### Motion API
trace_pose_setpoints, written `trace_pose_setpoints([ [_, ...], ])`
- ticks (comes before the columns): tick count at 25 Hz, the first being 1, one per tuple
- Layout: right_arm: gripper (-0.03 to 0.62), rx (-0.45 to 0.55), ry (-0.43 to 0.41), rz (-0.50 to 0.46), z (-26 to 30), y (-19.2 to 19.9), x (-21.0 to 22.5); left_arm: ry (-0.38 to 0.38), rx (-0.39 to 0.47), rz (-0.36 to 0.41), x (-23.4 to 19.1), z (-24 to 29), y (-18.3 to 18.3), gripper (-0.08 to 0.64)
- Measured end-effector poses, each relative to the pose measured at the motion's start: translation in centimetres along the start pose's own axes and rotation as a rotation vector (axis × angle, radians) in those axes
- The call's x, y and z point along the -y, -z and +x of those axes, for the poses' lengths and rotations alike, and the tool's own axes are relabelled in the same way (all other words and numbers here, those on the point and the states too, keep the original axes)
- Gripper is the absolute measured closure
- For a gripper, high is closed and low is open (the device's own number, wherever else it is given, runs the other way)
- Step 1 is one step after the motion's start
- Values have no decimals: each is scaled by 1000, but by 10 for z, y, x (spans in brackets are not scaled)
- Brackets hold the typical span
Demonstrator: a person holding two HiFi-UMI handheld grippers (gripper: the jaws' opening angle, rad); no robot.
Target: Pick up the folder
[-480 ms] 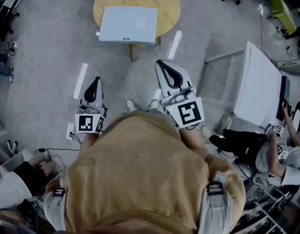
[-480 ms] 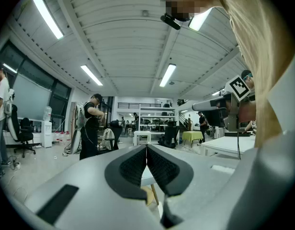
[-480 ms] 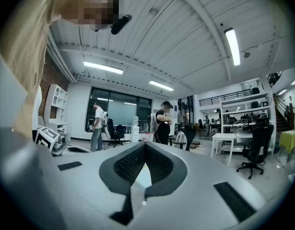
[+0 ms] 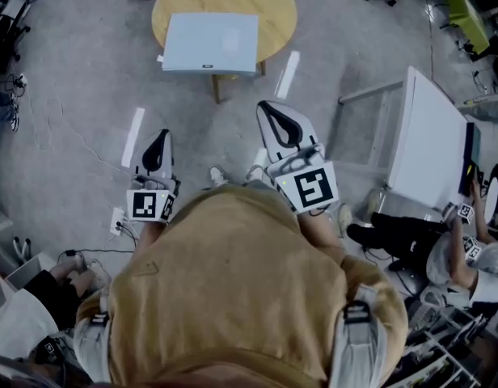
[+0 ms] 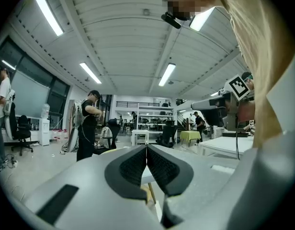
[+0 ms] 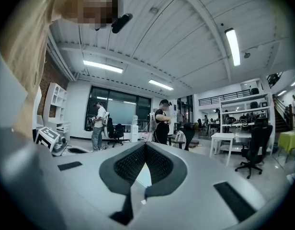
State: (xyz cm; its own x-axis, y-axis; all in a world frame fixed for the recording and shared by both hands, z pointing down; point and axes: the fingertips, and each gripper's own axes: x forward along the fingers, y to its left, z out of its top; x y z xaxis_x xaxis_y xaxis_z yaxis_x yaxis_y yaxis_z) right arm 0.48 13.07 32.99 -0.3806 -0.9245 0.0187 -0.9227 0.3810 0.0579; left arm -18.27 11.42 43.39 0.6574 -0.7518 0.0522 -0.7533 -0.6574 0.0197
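Note:
The folder (image 4: 210, 42) is a pale blue-grey rectangle lying flat on a round wooden table (image 4: 277, 6) at the top of the head view. Both grippers are held level in front of my tan hoodie, well short of the table and pointing toward it. The left gripper (image 4: 158, 140) is shut with nothing in it; its ribbed pads (image 5: 136, 166) meet at the tip in the left gripper view. The right gripper (image 4: 273, 108) reaches a little further forward. Its pads (image 6: 159, 165) also touch at the tip, so it is shut and holds nothing.
A white table (image 4: 431, 144) stands to the right, with a seated person (image 4: 411, 241) beside it. Cables (image 4: 47, 124) trail over the grey floor on the left. Standing people (image 5: 90, 123) (image 6: 162, 121), desks and office chairs show far off in both gripper views.

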Motion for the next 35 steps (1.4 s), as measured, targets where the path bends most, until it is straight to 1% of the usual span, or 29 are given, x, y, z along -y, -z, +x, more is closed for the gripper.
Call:
trace_pose_setpoints([
  [2, 592, 3, 1, 20, 0, 0, -1, 10, -6, -3, -2, 1, 4, 557],
  [4, 592, 24, -2, 61, -1, 0, -1, 14, -7, -13, -6, 3, 8, 556],
  [6, 592, 40, 11, 81, -5, -1, 2, 24, -12, -20, -6, 4, 12, 557],
  [9, 592, 12, 31, 59, -9, 7, 7, 34, -37, -41, -4, 10, 18, 557],
  [11, 592, 7, 39, 64, -9, 9, 13, 33, -49, -54, -4, 17, 20, 557],
  [14, 592, -4, 25, 62, -3, 15, 25, 35, -50, -49, -3, 33, 19, 557],
  [16, 592, 1, 11, 78, 2, 17, 36, 27, -55, -48, -3, 44, 18, 557],
  [19, 592, 24, -15, 90, 17, 15, 60, -1, -52, -51, -5, 67, 12, 556],
  [22, 592, 46, -48, 101, 38, 9, 86, -34, -42, -72, -4, 88, 3, 555],
  [24, 592, 66, -79, 107, 56, 3, 103, -57, -36, -55, -6, 103, -5, 556],
  [25, 592, 72, -98, 105, 65, 1, 111, -77, -33, -52, -10, 112, -8, 555],
  [29, 592, 103, -163, 103, 92, -11, 142, -160, -22, -88, -20, 141, -16, 556],
  [33, 592, 91, -214, 118, 108, -3, 170, -222, -29, -112, -22, 163, -15, 557],
  [35, 592, 86, -227, 141, 117, 2, 183, -250, -32, -129, -24, 171, -13, 556],
])
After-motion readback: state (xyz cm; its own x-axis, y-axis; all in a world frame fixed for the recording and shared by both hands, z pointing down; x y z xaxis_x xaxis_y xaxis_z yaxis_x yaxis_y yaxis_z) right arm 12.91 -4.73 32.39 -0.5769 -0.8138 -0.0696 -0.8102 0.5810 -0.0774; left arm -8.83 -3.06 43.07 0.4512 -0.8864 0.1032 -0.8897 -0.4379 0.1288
